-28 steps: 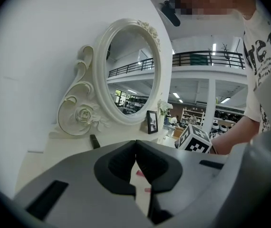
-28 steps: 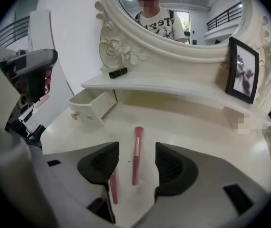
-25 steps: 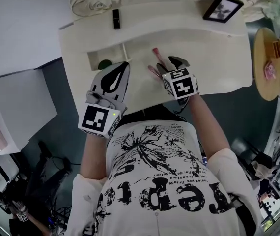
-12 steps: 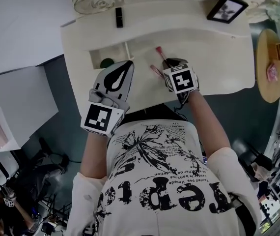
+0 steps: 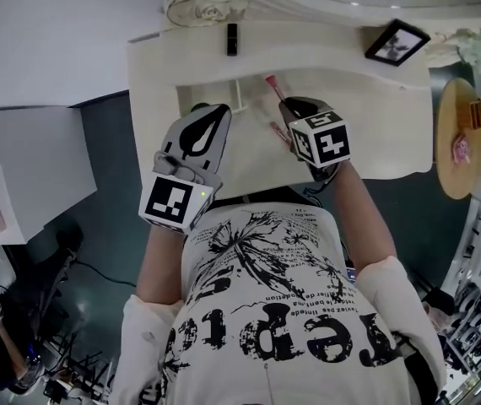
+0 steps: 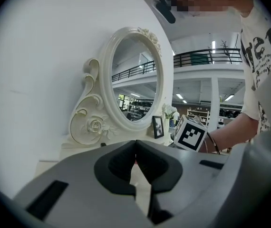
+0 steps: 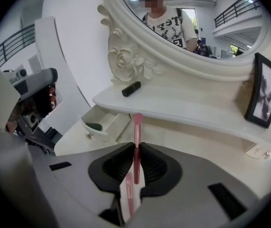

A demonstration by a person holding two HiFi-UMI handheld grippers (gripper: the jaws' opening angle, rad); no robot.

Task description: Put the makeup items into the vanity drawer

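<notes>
Jaws just closed, the right gripper (image 7: 136,147) clamps the pink brush (image 7: 137,126) mid-handle, bristles forward, likely to carry it to the open drawer (image 7: 111,118) at the vanity's (image 5: 375,125) left edge; the left gripper (image 6: 135,147) is clenched and empty.

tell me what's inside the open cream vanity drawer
One dark green rounded item lies in the open cream drawer; what it is cannot be told. In the head view the grey left gripper covers the drawer's near part, so anything there is hidden.
</notes>
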